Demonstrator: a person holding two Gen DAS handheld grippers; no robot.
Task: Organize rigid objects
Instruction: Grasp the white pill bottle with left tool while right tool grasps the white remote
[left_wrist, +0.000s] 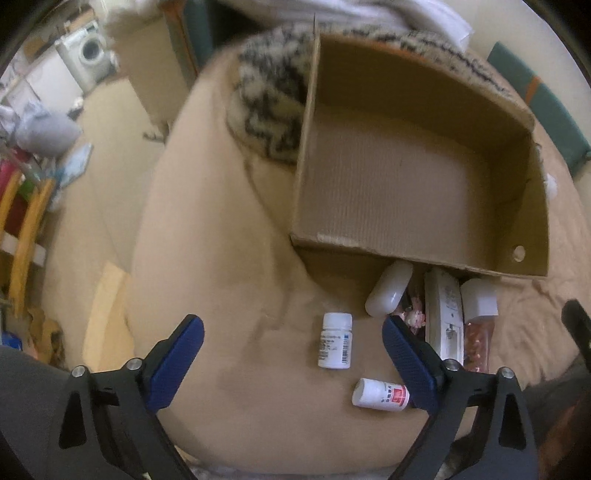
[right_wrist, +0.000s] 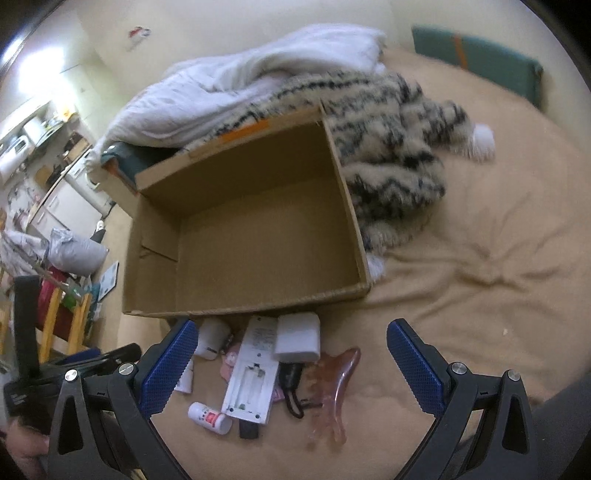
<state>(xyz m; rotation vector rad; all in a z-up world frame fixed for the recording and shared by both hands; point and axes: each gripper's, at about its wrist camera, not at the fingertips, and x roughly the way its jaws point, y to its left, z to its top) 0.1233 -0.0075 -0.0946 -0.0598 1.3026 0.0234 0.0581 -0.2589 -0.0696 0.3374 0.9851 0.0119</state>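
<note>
An open, empty cardboard box (left_wrist: 417, 177) (right_wrist: 255, 229) sits on a beige bedspread. In front of it lie small objects: a white pill bottle (left_wrist: 334, 340), a small red-labelled bottle (left_wrist: 380, 394) (right_wrist: 210, 418), a white capsule-shaped case (left_wrist: 388, 292) (right_wrist: 212, 338), a white remote face down (left_wrist: 443, 317) (right_wrist: 253, 373), a white block (right_wrist: 298, 338) (left_wrist: 478, 297) and a pink translucent scraper (right_wrist: 334, 384). My left gripper (left_wrist: 291, 360) is open above the bottles. My right gripper (right_wrist: 290, 363) is open above the remote and block. Both are empty.
A black-and-white fuzzy blanket (right_wrist: 391, 147) and a white quilt (right_wrist: 240, 81) lie behind and beside the box. A teal cushion (right_wrist: 476, 62) is at the far right. The bed's left edge drops to a floor with clutter (left_wrist: 40, 140) and a yellow-framed rack (left_wrist: 26, 229).
</note>
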